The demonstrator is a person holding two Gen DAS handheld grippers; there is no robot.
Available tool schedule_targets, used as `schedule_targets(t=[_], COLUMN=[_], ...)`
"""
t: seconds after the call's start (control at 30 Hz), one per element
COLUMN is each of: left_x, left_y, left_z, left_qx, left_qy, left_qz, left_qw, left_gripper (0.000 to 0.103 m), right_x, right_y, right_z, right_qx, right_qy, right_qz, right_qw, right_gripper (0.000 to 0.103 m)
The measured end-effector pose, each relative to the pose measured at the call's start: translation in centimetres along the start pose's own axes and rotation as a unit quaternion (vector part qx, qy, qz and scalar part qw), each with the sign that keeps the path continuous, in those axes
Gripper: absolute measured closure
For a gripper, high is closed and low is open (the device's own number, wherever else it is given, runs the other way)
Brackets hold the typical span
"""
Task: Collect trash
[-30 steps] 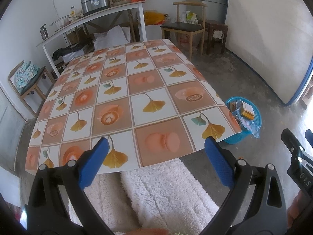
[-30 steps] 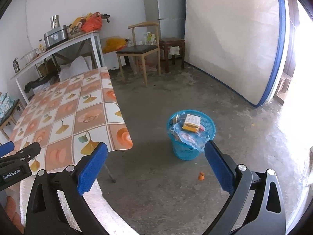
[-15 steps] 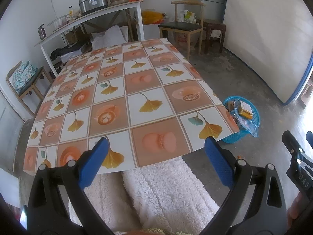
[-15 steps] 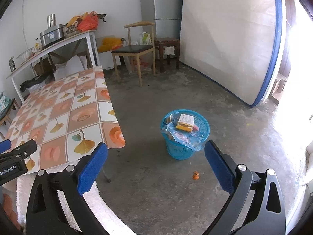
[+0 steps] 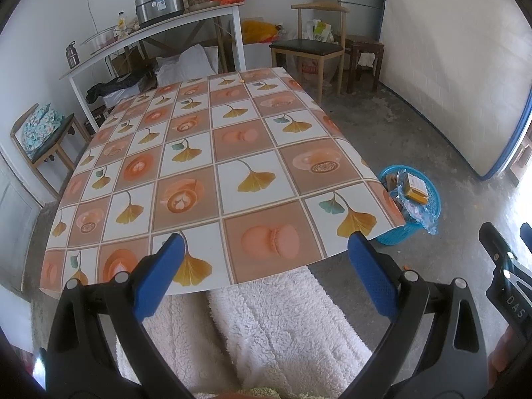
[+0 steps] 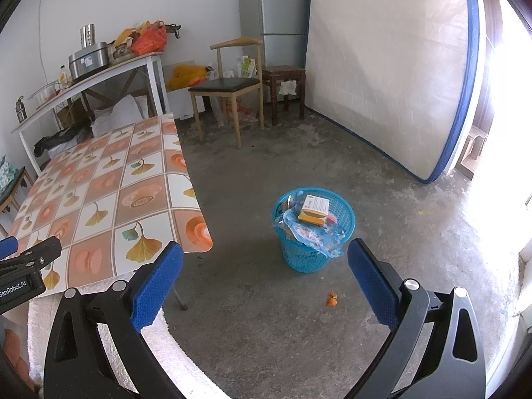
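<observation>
A large white mattress (image 6: 389,76) with blue edging leaned upright against the far wall, beside a grey refrigerator (image 6: 272,13). A bare concrete floor (image 6: 299,316) filled the room.

A table (image 5: 219,173) covered in a checked cloth printed with ginkgo leaves and orange sweets stood to the left, its top bare apart from one tiny orange speck (image 5: 242,80) near the far edge. Behind it ran a long white shelf table (image 5: 156,30) loaded with a metal cooker and orange bags. A wooden chair (image 6: 229,86) with a dark seat stood near a small dark stool (image 6: 282,73).

A fluffy white garment (image 5: 276,326) on the person's lap showed just beneath the table's near edge.

A blue plastic trash basket (image 6: 314,249) sat on the floor just beside the table's right corner. It was heaped full, with a crumpled clear wrapper (image 6: 309,232) spilling over its rim and a yellow and white box (image 6: 314,209) resting on top.

The left gripper (image 5: 266,276) hovered over the table's near edge, its blue-padded fingers spread wide and holding nothing. The right gripper (image 6: 266,276) pointed at the floor near the basket, its fingers likewise spread wide and empty.

A small orange scrap (image 6: 331,300) lay on the concrete, near the basket and apart from it, between the right gripper's fingers in that view.
</observation>
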State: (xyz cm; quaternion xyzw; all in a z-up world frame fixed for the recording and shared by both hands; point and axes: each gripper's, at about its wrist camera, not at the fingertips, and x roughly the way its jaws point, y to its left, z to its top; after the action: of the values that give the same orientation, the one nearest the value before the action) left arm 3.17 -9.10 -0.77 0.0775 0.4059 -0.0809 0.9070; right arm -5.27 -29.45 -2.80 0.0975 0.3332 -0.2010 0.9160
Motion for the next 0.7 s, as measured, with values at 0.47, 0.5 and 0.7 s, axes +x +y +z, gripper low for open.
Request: schedule_targets(t=[0.47,0.5,0.7], left_x=[-0.02,-0.02,-0.06], left_y=[-0.04,-0.05,-0.05], left_z=[-0.07,-0.08,-0.01], left_qx=[-0.001,-0.001,0.0], left_qy=[-0.001,-0.001,0.0], left_qz=[0.0,0.0,0.0], left_qw=[1.0,1.0,1.0], left_gripper=[0.008,0.008,0.008], right_x=[-0.06,-0.09,-0.11], right_y=[-0.01,0.03,-0.15], right_z=[0.05,0.01,0.31], right_qx=[0.0,0.0,0.002], right_qy=[-0.001,-0.001,-0.002], right_qz=[0.0,0.0,0.0], right_qw=[1.0,1.0,1.0], right_gripper=[0.006,0.006,0.006])
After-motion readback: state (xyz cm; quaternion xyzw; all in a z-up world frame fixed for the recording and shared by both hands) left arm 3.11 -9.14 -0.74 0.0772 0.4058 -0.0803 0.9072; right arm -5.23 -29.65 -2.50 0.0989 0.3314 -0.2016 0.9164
